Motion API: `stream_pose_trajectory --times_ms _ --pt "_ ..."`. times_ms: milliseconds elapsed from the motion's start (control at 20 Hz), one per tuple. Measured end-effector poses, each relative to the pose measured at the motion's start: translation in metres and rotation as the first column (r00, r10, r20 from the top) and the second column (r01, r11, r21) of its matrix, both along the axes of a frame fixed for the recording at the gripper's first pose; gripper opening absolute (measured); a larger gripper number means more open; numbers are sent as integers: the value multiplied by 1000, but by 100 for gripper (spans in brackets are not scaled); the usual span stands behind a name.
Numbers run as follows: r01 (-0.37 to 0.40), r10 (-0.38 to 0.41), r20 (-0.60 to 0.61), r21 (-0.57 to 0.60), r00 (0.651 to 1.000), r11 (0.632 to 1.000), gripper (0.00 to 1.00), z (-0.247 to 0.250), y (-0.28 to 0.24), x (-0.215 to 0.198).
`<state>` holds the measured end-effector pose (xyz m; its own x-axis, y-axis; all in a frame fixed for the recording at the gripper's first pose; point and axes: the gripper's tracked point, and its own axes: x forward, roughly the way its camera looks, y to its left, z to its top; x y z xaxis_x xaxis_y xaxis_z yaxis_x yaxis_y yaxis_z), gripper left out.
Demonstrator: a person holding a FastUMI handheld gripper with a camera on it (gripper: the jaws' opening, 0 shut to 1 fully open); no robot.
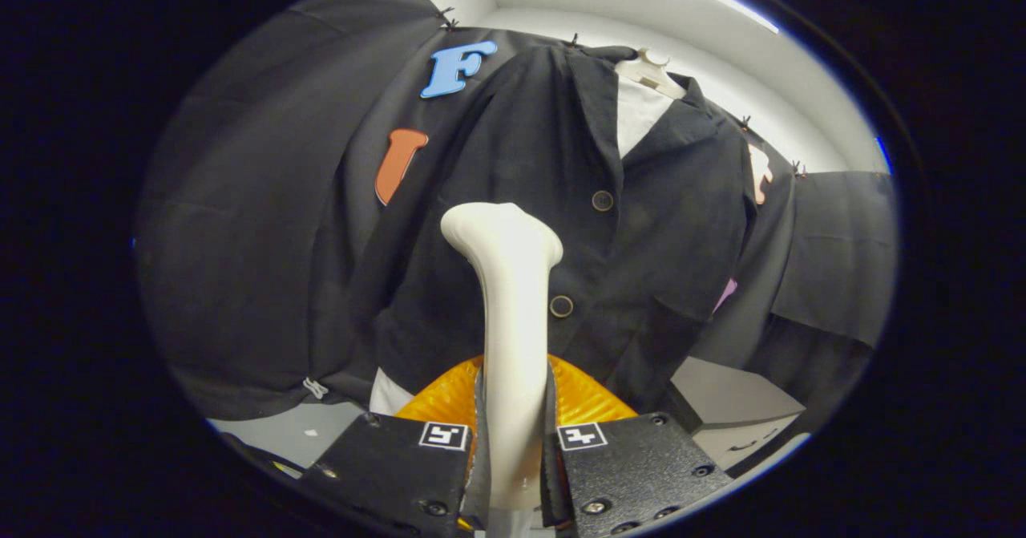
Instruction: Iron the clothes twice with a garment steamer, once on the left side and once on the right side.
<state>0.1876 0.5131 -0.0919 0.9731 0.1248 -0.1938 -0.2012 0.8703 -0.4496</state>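
Both fingers of my gripper [513, 450] press on the white handle of the garment steamer [511, 313], one on each side, so the jaws are closed on it and hold it upright between them. The handle rises straight ahead of the fingers and widens into a rounded head that sits against the front of the black jacket [561, 225], just beside the row of dark buttons [561, 306]; I cannot tell whether the head actually touches the cloth. An orange ribbed piece [585, 398] shows low behind the handle, just beyond the fingertips. I see the jacket on a white hanger [651, 69], its collar open over a white shirt [635, 117], with the steamer head toward the jacket's left-hand panel as I look at it. A white hem [387, 395] peeks out beneath the jacket's lower edge. Black cloth [256, 225] drapes the booth's wall on both sides of the jacket. Below the jacket lies a pale grey table [729, 398], and white walls [721, 49] rise behind the cloth.
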Motion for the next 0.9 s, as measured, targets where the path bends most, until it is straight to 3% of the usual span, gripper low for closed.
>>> stream_pose_trajectory --times_ms 900 --pt "7 -17 -198 -49 980 999 27 -97 -27 -39"
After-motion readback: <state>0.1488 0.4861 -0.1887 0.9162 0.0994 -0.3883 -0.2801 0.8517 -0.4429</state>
